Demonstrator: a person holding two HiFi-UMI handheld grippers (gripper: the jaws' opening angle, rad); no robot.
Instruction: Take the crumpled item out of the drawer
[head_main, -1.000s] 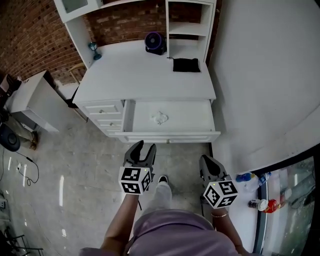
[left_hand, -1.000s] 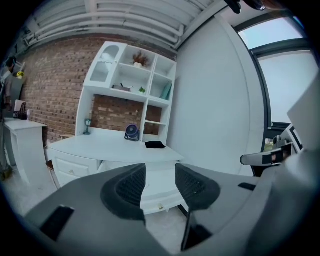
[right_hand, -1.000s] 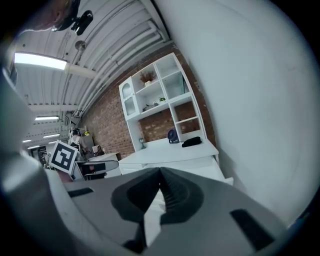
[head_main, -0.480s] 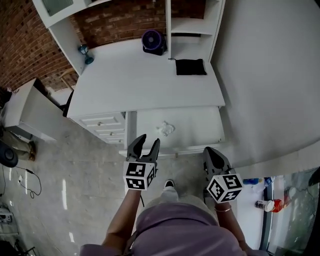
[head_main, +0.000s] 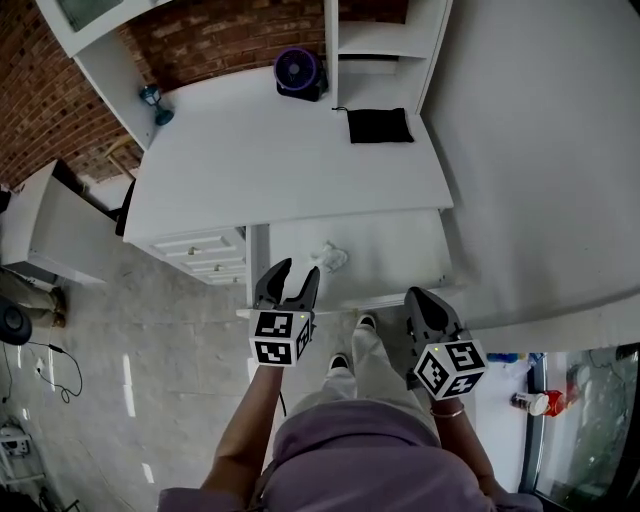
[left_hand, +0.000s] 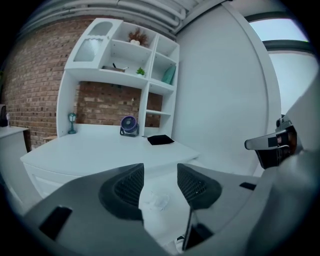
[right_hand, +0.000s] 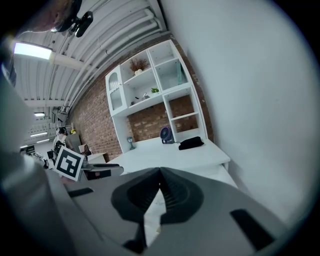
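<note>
The crumpled white item lies in the open drawer of the white desk, toward its left half. My left gripper hovers at the drawer's front edge, just short of the item. Its jaws have just been opening and nothing is between them. In the left gripper view the crumpled item shows through the gap of the left gripper, still ahead and below. My right gripper is shut and empty, over the drawer's front right corner. The right gripper shows its pads meeting.
On the desk top sit a black cloth, a purple fan and a small blue goblet. Small closed drawers are left of the open one. A white wall runs along the right. Bottles stand on the floor at right.
The person has stepped closer to the desk. Both grippers have moved forward to the drawer's front edge, and the left jaws stand a little wider.
</note>
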